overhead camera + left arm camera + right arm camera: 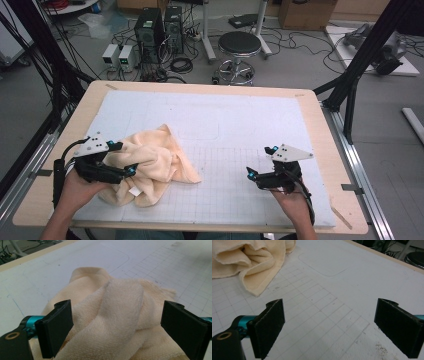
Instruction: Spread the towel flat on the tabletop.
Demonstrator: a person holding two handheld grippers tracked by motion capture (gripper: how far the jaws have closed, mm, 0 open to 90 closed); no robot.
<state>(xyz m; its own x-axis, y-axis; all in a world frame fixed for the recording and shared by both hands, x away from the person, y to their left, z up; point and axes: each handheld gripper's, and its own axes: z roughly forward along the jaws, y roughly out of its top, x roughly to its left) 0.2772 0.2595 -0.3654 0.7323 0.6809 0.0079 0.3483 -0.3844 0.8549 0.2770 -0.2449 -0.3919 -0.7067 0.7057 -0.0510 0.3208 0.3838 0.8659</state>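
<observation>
A cream terry towel (150,165) lies crumpled on the white mat (225,120), left of centre. My left gripper (122,159) is open at the towel's left side, its jaws wide apart on either side of a raised fold of the towel (117,315). My right gripper (260,161) is open over the gridded part of the mat, well to the right of the towel, with nothing between its jaws. In the right gripper view the towel (249,262) lies at the upper left, beyond the jaws.
The mat covers most of a wooden table (325,150). A faint rounded rectangle (200,130) is drawn on the mat behind the towel. Beyond the far edge stand a stool (239,47) and computer cases (150,30) on the floor.
</observation>
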